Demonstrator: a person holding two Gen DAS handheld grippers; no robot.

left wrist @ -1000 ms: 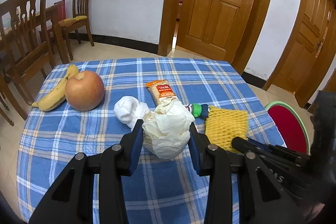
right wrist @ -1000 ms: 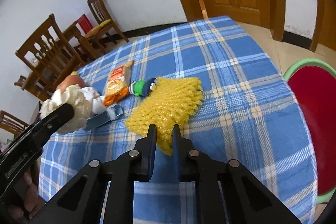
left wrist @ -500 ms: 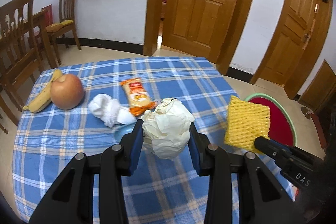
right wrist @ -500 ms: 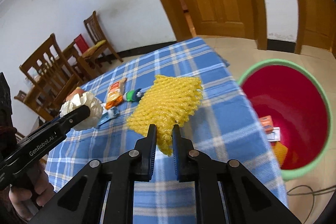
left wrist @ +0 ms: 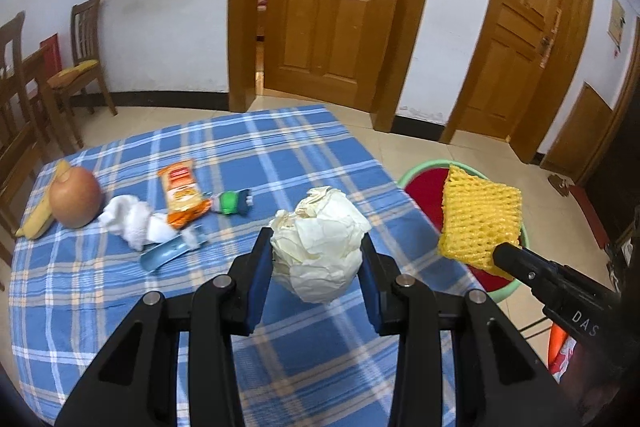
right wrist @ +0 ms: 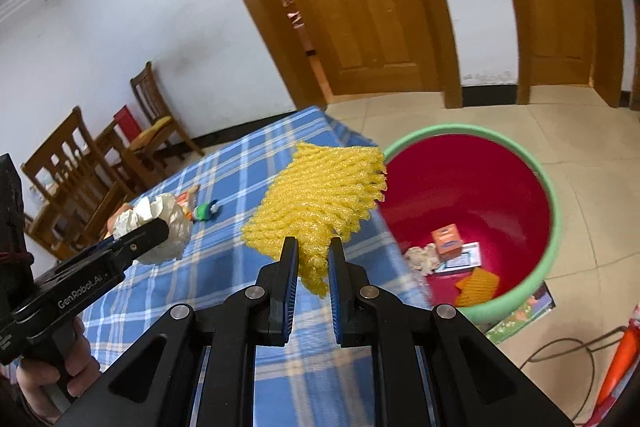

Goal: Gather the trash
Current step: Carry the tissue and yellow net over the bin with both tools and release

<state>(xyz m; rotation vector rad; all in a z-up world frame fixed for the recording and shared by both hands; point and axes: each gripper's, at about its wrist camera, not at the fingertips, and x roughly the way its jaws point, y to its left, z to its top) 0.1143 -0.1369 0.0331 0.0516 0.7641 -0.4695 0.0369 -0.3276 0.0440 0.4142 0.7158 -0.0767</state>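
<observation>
Right wrist: red bin (right wrist: 554, 211) holds orange box (right wrist: 447, 241), papers, wrappers.

Each camera sits just behind its own gripper, looking forward and downward along the fingers. Both share the checked worktop (left wrist: 280, 155), the red bin (right wrist: 472, 187) beyond its edge, and the wooden doors (left wrist: 336, 3).

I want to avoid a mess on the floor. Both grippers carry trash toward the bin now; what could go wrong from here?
1. The right gripper pinches only a corner of the yellow foam net, which hangs partly over the table; released now, it may miss the red bin.
2. The crumpled paper ball in the left gripper is over the table, not the bin.
</observation>
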